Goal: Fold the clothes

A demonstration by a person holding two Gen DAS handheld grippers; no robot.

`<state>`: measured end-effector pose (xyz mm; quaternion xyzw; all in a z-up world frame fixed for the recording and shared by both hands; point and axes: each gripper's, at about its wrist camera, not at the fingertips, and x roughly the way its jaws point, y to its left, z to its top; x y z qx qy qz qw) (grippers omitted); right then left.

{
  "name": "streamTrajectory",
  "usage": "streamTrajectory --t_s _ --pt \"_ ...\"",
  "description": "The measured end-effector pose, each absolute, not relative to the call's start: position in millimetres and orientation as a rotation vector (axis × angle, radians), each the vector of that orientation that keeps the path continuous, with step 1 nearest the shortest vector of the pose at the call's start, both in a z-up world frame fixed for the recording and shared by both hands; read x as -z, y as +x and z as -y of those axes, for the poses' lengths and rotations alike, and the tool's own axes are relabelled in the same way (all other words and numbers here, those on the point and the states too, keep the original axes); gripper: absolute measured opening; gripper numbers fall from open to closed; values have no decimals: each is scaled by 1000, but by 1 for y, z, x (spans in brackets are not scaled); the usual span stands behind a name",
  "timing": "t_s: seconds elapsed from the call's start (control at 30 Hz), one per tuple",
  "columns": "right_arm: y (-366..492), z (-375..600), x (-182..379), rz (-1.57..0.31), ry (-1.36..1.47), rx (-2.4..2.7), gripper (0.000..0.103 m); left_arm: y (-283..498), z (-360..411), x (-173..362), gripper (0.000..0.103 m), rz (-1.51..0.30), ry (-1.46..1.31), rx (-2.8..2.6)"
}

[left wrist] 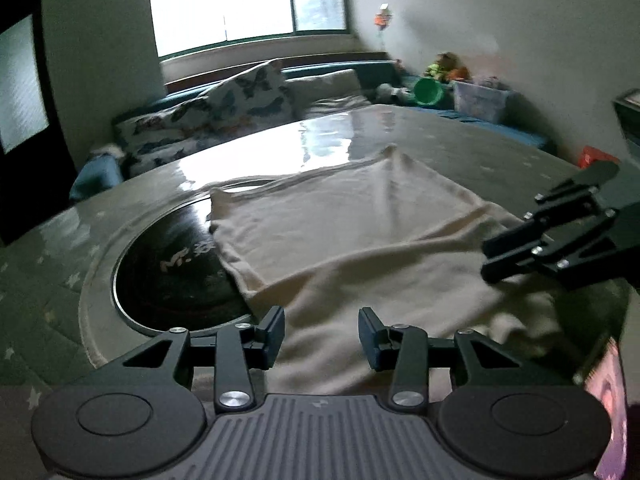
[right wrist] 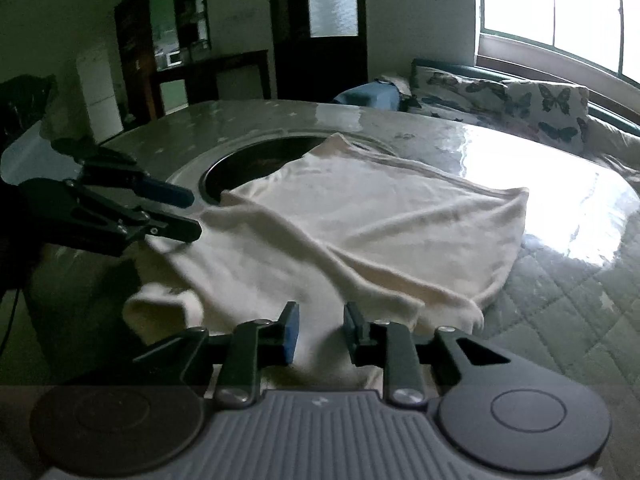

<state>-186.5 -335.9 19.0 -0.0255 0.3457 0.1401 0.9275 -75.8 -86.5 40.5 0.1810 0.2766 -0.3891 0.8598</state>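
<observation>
While one cream garment [left wrist: 360, 236] is spread on the glossy table [left wrist: 500, 152], partly over a round black hob [left wrist: 172, 280], two grippers are seen. The left gripper [left wrist: 321, 338] and the right gripper [right wrist: 321, 330] are held part open above its near edge, and nothing is gripped by either.

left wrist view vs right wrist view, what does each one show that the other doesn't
Only the left wrist view shows the green bucket, the clear storage box and toys in the far corner. Only the right wrist view shows the dark cabinet, the white fridge and the dark door. Both show the cream garment spread on the table, partly covering the round black cooktop, plus the butterfly cushions, the window, and both claws, left and right, each open with cloth below the tips.
</observation>
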Motion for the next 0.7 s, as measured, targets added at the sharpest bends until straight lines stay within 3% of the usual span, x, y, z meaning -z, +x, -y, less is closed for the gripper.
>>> streamTrajectory --t_s 0.7 --pt "-227 344 -37 -690 -144 -310 29 -129 64 -32 46 -514 603 905"
